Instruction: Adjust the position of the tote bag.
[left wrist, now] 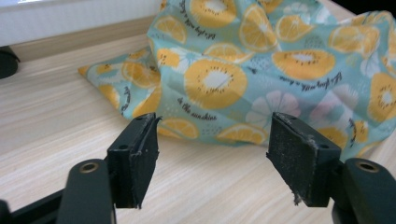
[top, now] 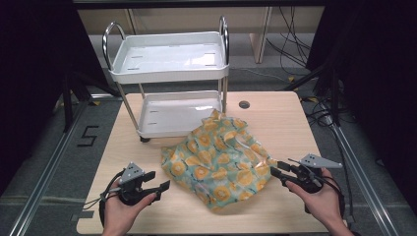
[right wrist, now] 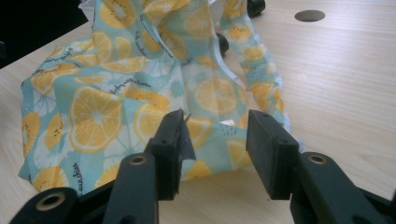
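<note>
Cloth point(top: 220, 161) lay crumpled on the table point(top: 285, 118) just before the white cart point(top: 169, 69). Left gripper point(top: 158, 183) and right gripper point(top: 279, 170) flanked the cloth — jaws apart, empty. Judged best: pinch opposite edges, not the bunched middle.

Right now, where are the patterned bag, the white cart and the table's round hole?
patterned bag point(top: 221, 162), high view, middle of its crumpled fabric.
white cart point(top: 169, 73), high view, front wall of upper tray.
round hole point(top: 244, 104), high view, its centre.
</note>
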The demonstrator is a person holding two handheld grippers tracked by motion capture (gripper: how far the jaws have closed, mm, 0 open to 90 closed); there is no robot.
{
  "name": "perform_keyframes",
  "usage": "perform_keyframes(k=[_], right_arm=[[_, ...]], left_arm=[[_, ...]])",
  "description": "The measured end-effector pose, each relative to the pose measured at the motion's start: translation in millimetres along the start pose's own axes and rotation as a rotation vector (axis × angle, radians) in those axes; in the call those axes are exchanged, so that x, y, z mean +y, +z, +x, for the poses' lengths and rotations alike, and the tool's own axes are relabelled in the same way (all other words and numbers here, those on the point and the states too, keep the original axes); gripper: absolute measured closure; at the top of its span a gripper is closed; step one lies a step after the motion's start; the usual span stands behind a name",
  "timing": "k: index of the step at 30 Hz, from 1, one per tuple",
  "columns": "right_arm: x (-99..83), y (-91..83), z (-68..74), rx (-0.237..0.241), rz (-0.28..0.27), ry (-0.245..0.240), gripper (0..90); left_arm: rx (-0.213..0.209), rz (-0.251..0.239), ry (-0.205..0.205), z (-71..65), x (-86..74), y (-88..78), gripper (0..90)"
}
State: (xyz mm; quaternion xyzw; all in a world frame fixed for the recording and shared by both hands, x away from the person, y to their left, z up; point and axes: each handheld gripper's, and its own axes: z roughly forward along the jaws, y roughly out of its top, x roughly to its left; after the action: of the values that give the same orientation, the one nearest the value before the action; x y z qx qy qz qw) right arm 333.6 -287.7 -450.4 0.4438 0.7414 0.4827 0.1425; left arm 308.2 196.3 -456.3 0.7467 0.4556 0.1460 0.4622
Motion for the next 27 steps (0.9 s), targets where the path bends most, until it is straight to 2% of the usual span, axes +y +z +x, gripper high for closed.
perform_keyframes(k=[1,2,3,5,6,7,10,11,12,13,14,16,17,18,19,20,21,22,23,24,25,26,27], right_arm=[[0.2,-0.9,-0.7,0.007,-0.008,0.002,56.0],[1.4,-3.6,1.5,0.005,0.016,0.043,55.4],[1.5,-2.0,-2.1,0.010,-0.019,0.014,55.6],[2.6,-5.6,0.4,0.030,-0.004,0.084,55.6],[2.6,-5.6,0.4,0.030,-0.004,0.084,55.6],[1.9,-6.6,0.8,0.031,-0.004,0.116,55.7],[1.9,-9.0,-0.9,0.015,0.017,0.087,55.3],[1.9,-9.4,0.8,0.031,0.021,0.108,54.9],[1.9,-9.4,0.8,0.031,0.021,0.108,54.9],[2.2,-9.7,1.0,0.018,0.036,0.101,54.2],[2.8,-9.6,3.7,0.030,0.051,0.136,53.6],[4.0,-10.3,5.6,0.037,0.059,0.150,53.0],[5.0,-11.2,6.2,0.035,0.073,0.139,51.3],[5.0,-11.2,6.2,0.035,0.073,0.139,51.3],[6.9,-13.7,6.6,0.027,0.073,0.129,50.0],[6.9,-13.7,6.6,0.027,0.073,0.129,50.0],[6.8,-14.7,6.0,0.020,0.107,0.120,48.6],[6.8,-14.7,6.0,0.020,0.107,0.120,48.6],[5.2,-15.1,7.6,0.038,0.123,0.175,48.0],[5.2,-15.1,7.6,0.038,0.123,0.175,48.0],[5.4,-16.6,5.2,0.020,0.132,0.145,47.3],[3.2,-15.2,4.0,0.029,0.148,0.168,47.1],[1.8,-17.4,0.0,0.012,0.161,0.159,46.8]], left_arm=[[0.004,-0.009,-0.001,-1.3,0.9,0.6,32.2],[0.008,-0.007,0.013,-1.7,1.9,0.4,32.2],[0.008,-0.007,0.013,-1.7,1.9,0.4,32.1],[0.004,-0.020,0.016,-2.7,3.3,1.5,32.0],[0.016,-0.019,0.017,-2.3,4.1,1.2,32.0],[0.015,-0.023,0.019,-1.9,6.4,2.1,31.3],[0.007,-0.027,0.016,-2.0,9.9,3.2,30.3],[0.005,-0.031,0.040,-3.5,16.3,4.4,30.1],[0.005,-0.031,0.040,-3.5,16.3,4.4,30.0],[0.002,-0.031,0.060,-4.3,21.3,5.0,30.0],[0.002,-0.031,0.058,-5.6,25.2,5.8,29.7],[-0.003,-0.024,0.076,-7.2,33.4,7.5,29.1],[-0.003,-0.023,0.102,-8.8,44.2,9.7,28.7],[-0.003,-0.023,0.102,-8.8,44.2,9.7,28.7],[-0.004,-0.025,0.125,-9.8,51.7,11.0,28.6],[-0.008,-0.026,0.129,-10.9,56.0,12.2,28.6],[-0.013,-0.023,0.145,-13.2,66.8,16.3,27.6],[-0.013,-0.023,0.145,-13.2,66.8,16.3,27.4],[-0.017,-0.027,0.156,-16.2,75.9,21.3,27.3],[-0.017,-0.027,0.156,-16.2,75.9,21.3,27.2],[-0.023,-0.026,0.161,-18.3,80.7,24.7,27.2],[-0.027,-0.019,0.172,-19.4,84.4,27.1,27.2],[-0.018,-0.007,0.190,-22.4,90.4,31.1,27.3]])
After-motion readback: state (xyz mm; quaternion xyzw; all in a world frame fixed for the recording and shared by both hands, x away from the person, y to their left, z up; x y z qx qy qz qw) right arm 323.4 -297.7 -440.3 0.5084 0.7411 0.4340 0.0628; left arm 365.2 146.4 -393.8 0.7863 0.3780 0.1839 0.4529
